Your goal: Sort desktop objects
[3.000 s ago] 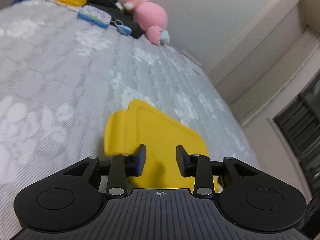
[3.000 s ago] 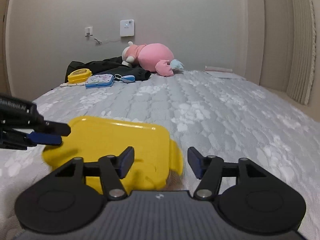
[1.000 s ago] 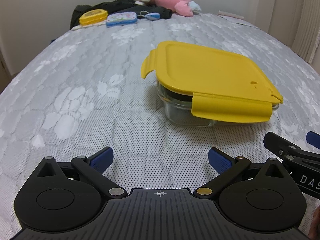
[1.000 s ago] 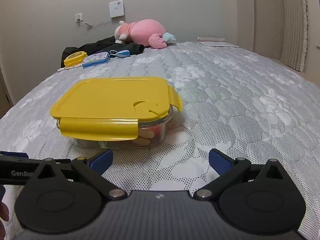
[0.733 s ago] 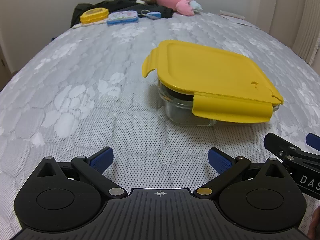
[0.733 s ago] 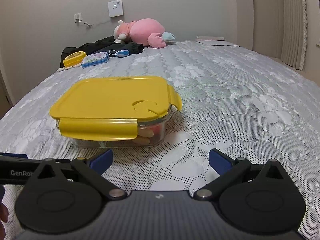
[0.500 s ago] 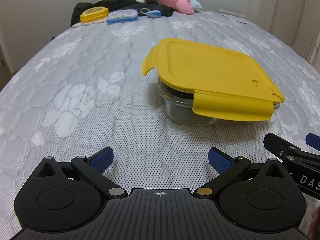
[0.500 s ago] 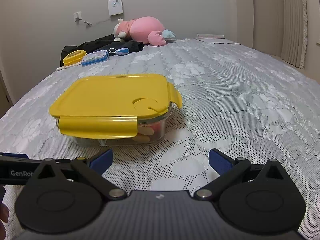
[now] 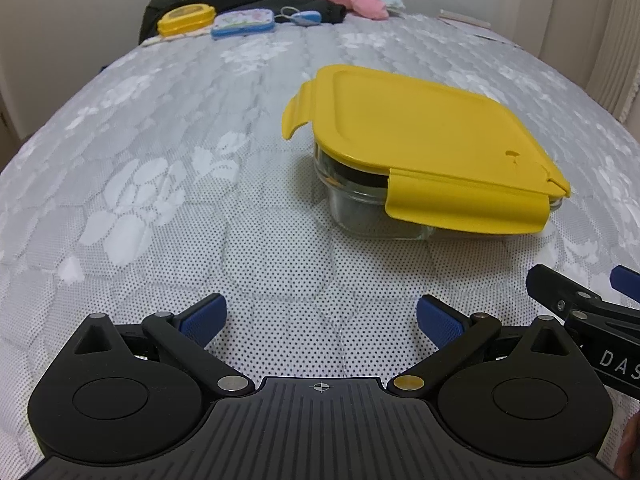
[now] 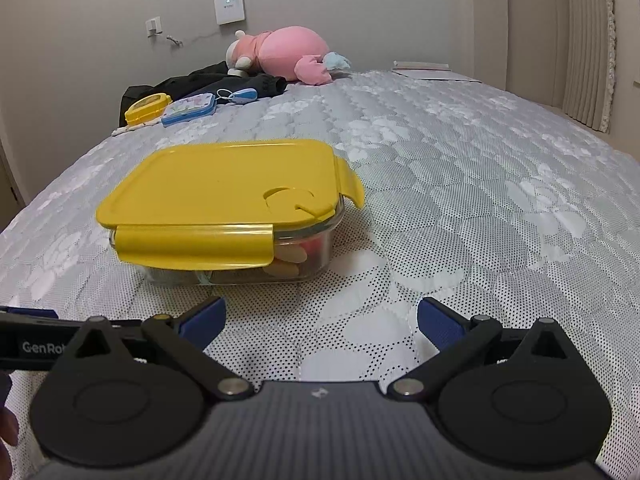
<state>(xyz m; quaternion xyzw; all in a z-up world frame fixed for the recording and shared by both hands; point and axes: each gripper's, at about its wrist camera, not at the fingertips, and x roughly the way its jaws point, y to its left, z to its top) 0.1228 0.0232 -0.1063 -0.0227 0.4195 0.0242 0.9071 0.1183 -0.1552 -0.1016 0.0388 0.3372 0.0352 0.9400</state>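
A glass food box with a yellow lid (image 9: 416, 132) (image 10: 224, 188) rests on the grey quilted bed, its lid on and its side flaps sticking out. Coloured items show through the glass in the right wrist view. My left gripper (image 9: 320, 316) is open, a short way in front of the box with nothing between its fingers. My right gripper (image 10: 322, 316) is open too, just short of the box's near side. The right gripper's fingertips (image 9: 548, 280) show at the right edge of the left wrist view.
At the far end of the bed lie a pink plush toy (image 10: 286, 54), dark clothing (image 10: 208, 80), a small yellow case (image 10: 147, 108), a blue-rimmed tin (image 10: 188, 109) and a blue key fob (image 10: 240, 96). Curtains (image 10: 584, 40) hang at the right. Papers (image 10: 422, 66) lie far right.
Three seconds ago both grippers were close over the yellow lid with narrower jaws. Both have pulled back and opened wide; the box sits closed on the bed. Little has moved in the last second.
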